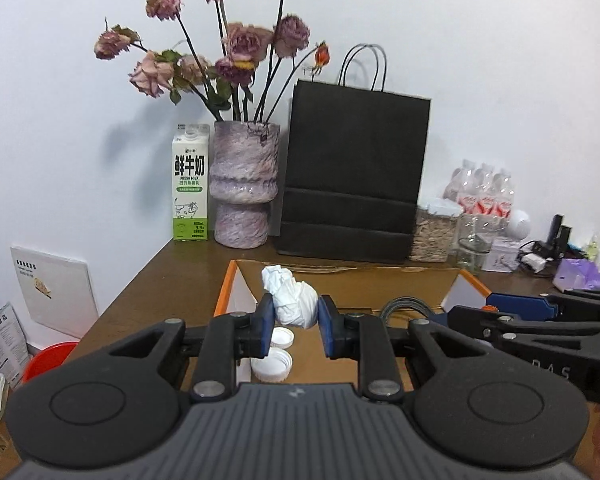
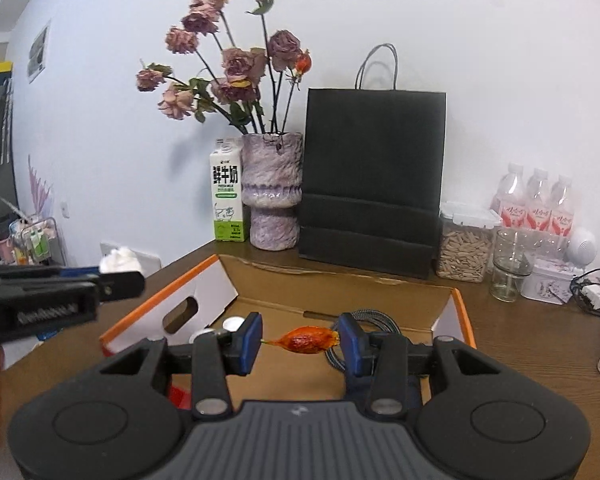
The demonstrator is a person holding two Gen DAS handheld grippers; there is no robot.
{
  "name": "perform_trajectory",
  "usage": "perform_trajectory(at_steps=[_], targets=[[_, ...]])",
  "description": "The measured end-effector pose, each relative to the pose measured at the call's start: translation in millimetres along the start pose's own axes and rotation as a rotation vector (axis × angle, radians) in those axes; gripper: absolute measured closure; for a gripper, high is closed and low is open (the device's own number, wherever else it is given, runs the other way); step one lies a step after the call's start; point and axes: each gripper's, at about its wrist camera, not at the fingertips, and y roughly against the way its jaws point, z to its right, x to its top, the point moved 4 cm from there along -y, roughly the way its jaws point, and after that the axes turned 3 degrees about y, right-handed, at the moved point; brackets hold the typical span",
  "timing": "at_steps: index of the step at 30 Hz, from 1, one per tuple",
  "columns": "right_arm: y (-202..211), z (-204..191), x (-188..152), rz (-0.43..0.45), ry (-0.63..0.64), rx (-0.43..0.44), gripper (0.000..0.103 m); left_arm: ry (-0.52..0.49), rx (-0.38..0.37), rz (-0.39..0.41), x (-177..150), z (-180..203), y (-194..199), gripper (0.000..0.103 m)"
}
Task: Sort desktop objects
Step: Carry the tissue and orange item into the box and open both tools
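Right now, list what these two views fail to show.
- Cardboard box floor: near part hidden by both gripper bodies, both views.
- Black paper bag contents: opaque, both views.
- Coiled cable: mostly behind the right gripper, right wrist view.
- Red bin: cut by the table edge, left wrist view.
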Motion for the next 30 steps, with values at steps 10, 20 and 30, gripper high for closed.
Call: perform_trajectory(at_steps=[10,20,30], targets=[[-42.7,10.1,-25.9,-0.088,-0.044,0.030,0.062,0.015,0.022,-0.099,-29.7,-11.5,-43.8,0.080],[-51.4,2.8,-35.8,-0.108,-0.020,0.019,0.062,-0.033,0.025,-0.127,-44.3,-6.6,-47.6,0.079],[-34.0,7.4,-30.0,-0.036,-0.017,-0.055,0.002,-0.048,0.090,-0.022,-35.5,-7.5,-28.8,0.007]])
